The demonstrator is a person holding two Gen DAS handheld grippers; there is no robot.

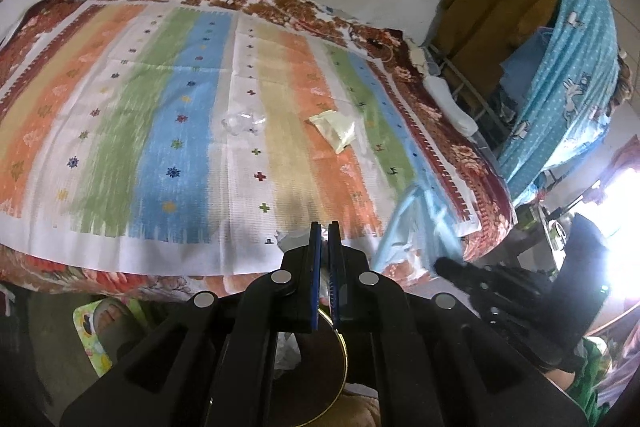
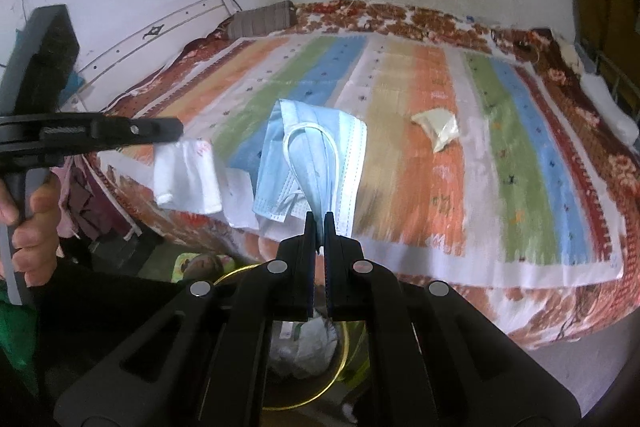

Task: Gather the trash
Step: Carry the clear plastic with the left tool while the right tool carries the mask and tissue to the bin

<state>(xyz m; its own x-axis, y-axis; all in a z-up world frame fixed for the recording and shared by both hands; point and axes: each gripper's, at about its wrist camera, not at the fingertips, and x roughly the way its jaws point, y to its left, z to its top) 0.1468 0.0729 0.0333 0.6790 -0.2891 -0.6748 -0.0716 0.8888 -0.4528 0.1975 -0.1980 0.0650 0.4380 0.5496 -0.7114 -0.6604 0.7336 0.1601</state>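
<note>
Right wrist view: bed [image 2: 540, 267] largest, bin [image 2: 344, 359] below already holding crumpled paper. Right gripper [image 2: 319, 223] is clenched on a blue face mask [image 2: 312, 155]; left gripper [image 2: 178, 133] pinches a white wrapper [image 2: 188, 175]. Left to collect: yellowish packet [image 2: 438, 129] and clear plastic scrap [image 1: 242, 123]. Bin is largely hidden.

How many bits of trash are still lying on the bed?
2: a crumpled clear plastic wrapper on the bedsheet's middle, and a pale yellow packet to its right on the orange stripe. More may hide behind the held mask.
</note>
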